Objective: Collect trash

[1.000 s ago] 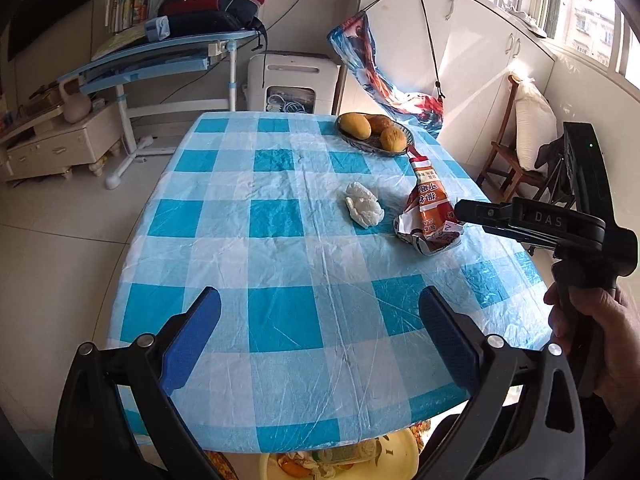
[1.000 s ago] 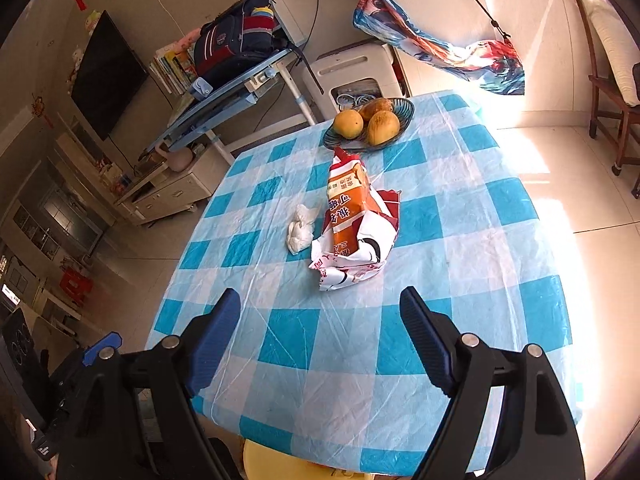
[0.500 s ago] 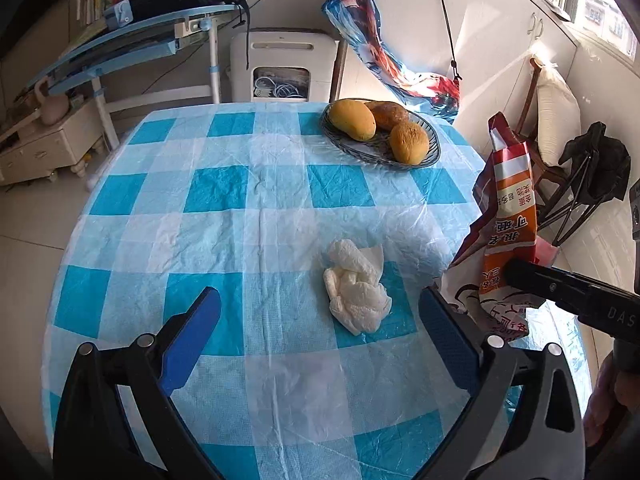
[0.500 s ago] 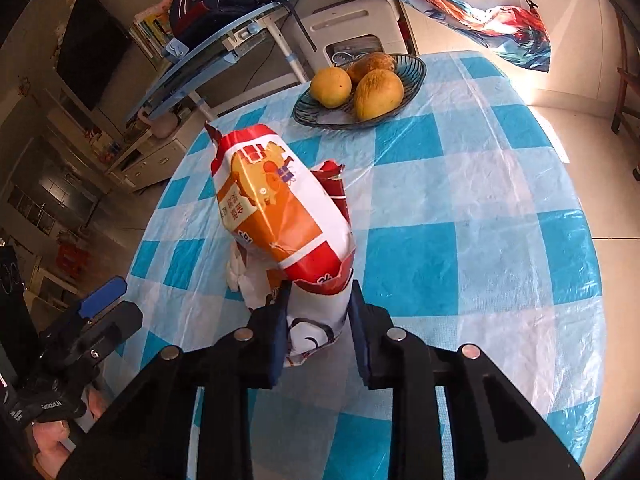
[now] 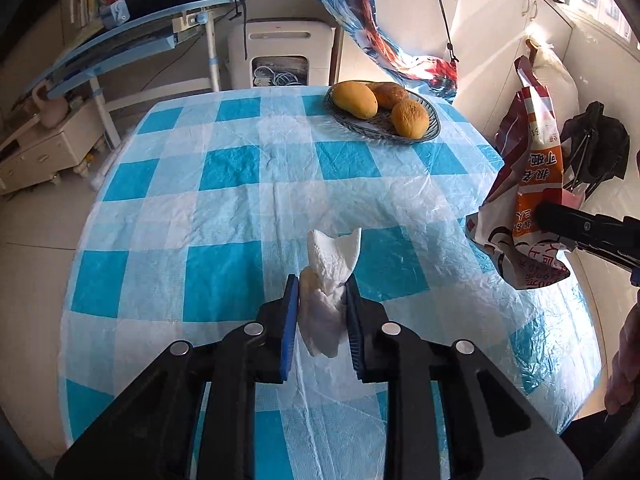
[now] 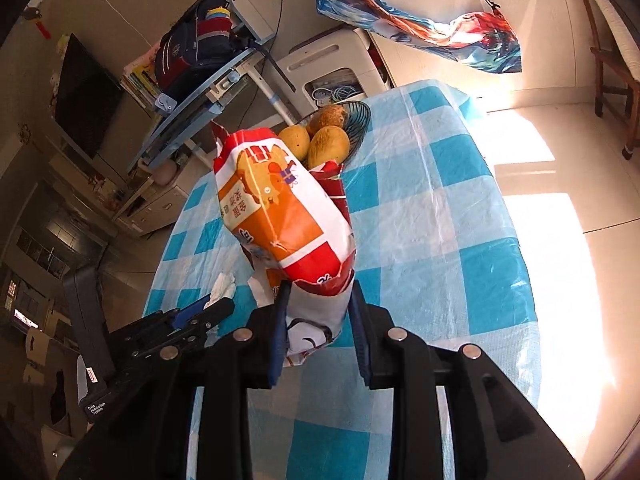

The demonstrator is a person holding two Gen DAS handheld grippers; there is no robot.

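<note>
A crumpled white tissue (image 5: pixel 334 252) sits between the blue pads of my left gripper (image 5: pixel 322 284), just above the blue-and-white checked tablecloth (image 5: pixel 240 168). The jaws are closing and both pads press on the tissue. My right gripper (image 6: pixel 319 292) is shut on the lower end of an orange, red and white snack bag (image 6: pixel 280 208), which it holds upright off the table. In the left wrist view the snack bag (image 5: pixel 536 168) hangs at the right beyond the table's edge. In the right wrist view the left gripper (image 6: pixel 208 308) and the tissue (image 6: pixel 224 286) show at the lower left.
A dark bowl (image 5: pixel 434 128) with three yellow-brown fruits stands at the table's far right. Behind the table are a tilted blue desk (image 5: pixel 132 36), a white appliance (image 5: pixel 280 52) and a hanging printed cloth (image 5: pixel 384 48). A person's hand (image 5: pixel 624 360) is at the right edge.
My left gripper moved forward to the tissue and its jaws came together on it. The right gripper took hold of the snack bag, then lifted it off the table.
</note>
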